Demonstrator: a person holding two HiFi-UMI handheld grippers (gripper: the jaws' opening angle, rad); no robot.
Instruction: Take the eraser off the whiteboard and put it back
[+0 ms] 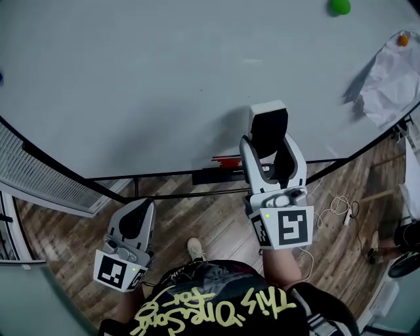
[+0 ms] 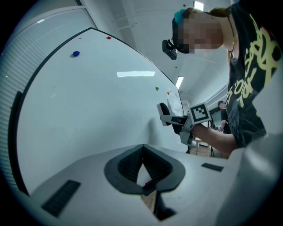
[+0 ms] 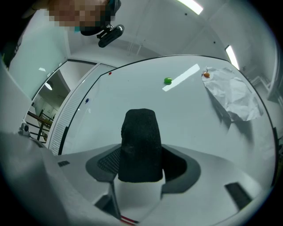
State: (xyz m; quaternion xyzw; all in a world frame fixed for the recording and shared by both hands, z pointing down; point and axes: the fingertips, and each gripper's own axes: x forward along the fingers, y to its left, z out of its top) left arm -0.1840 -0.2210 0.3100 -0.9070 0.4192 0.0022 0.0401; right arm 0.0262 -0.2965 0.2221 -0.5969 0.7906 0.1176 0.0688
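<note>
The eraser, a white block with a black felt face, sits between the jaws of my right gripper, which is shut on it. It hangs just in front of the whiteboard, near the bottom edge, and throws a shadow on the board. In the right gripper view the black felt stands up between the pads. The left gripper view shows the eraser a little off the board surface. My left gripper hangs low at the left, away from the board, shut on nothing.
A green magnet and a crumpled paper under an orange magnet sit on the board's right side. Below the eraser is the marker tray with a red marker. Cables lie on the wooden floor.
</note>
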